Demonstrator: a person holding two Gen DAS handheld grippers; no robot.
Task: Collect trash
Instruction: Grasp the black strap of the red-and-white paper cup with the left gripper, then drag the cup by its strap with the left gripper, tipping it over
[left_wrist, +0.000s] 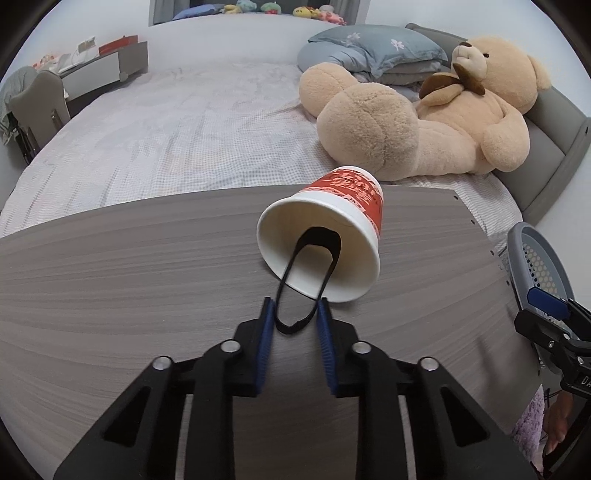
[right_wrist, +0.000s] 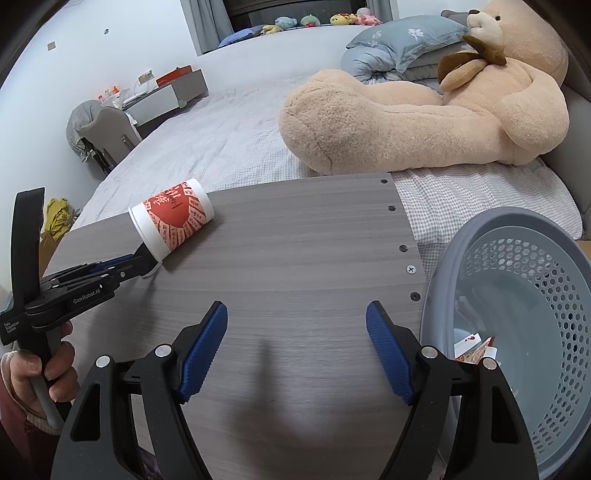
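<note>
A red and white paper cup (left_wrist: 332, 225) lies on its side on the grey wood table (left_wrist: 129, 266), its mouth facing my left gripper. A black elastic loop (left_wrist: 295, 295) hangs out of the cup's mouth and its near end lies between the blue pads of my left gripper (left_wrist: 295, 314), which stands partly open around it. The cup also shows in the right wrist view (right_wrist: 171, 218) with the left gripper (right_wrist: 144, 260) at its rim. My right gripper (right_wrist: 297, 314) is wide open and empty above the table, left of a grey perforated basket (right_wrist: 517, 258).
The basket holds some paper scraps (right_wrist: 476, 345) at its bottom. A bed with a big tan teddy bear (left_wrist: 424, 118) and blue-grey pillows (left_wrist: 373, 48) lies behind the table. A chair and desk (left_wrist: 74, 81) stand at the far left.
</note>
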